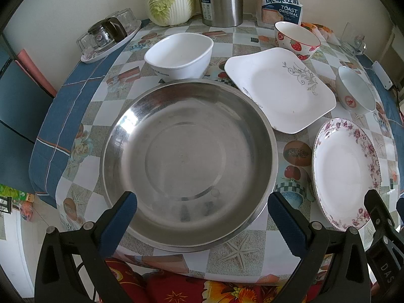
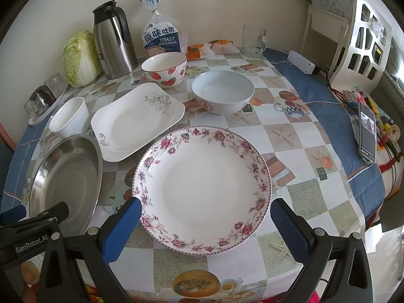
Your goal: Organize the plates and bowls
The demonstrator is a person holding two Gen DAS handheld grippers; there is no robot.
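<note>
From the left wrist camera, the left gripper [image 1: 202, 217] hangs above the near edge of a round tabletop [image 1: 234, 252] covered in a checkered, fruit-printed cloth, its blue-padded fingers [image 1: 118, 224] spread wide and holding nothing. Between them lies a large stainless steel basin [image 1: 189, 161], empty. Just behind it stands a plain white rounded-square bowl [image 1: 180, 55]. To the right lies a white square plate with a grey vine motif [image 1: 280, 88], one corner close to the basin's rim. A strawberry-print bowl [image 1: 296, 40] stands behind that plate, a pale blue bowl [image 1: 356, 91] off its right edge, and a round plate with a pink floral rim [image 1: 346, 174] near the right gripper, which is only partly visible. Along the wall stand a napa cabbage [image 1: 169, 0], a steel thermos jug [image 1: 219, 0] and a bag of toast bread [image 1: 280, 5]; a tray of upturned glasses [image 1: 108, 38] sits at far left.

From the right wrist camera, the right gripper [image 2: 204, 227] hovers over the floral plate [image 2: 202, 192], fingers [image 2: 290, 229] well apart to either side of its near rim, apparently not touching it. The steel basin [image 2: 65, 174] lies at left, the square plate [image 2: 136, 121] beyond, overlapping what may be a second plate beneath. The blue bowl [image 2: 222, 93] and strawberry bowl [image 2: 164, 69] stand farther back, the white bowl [image 2: 69, 117] at left. A glass mug [image 2: 253, 41] and a smartphone [image 2: 367, 132] sit toward the right edge.
</note>
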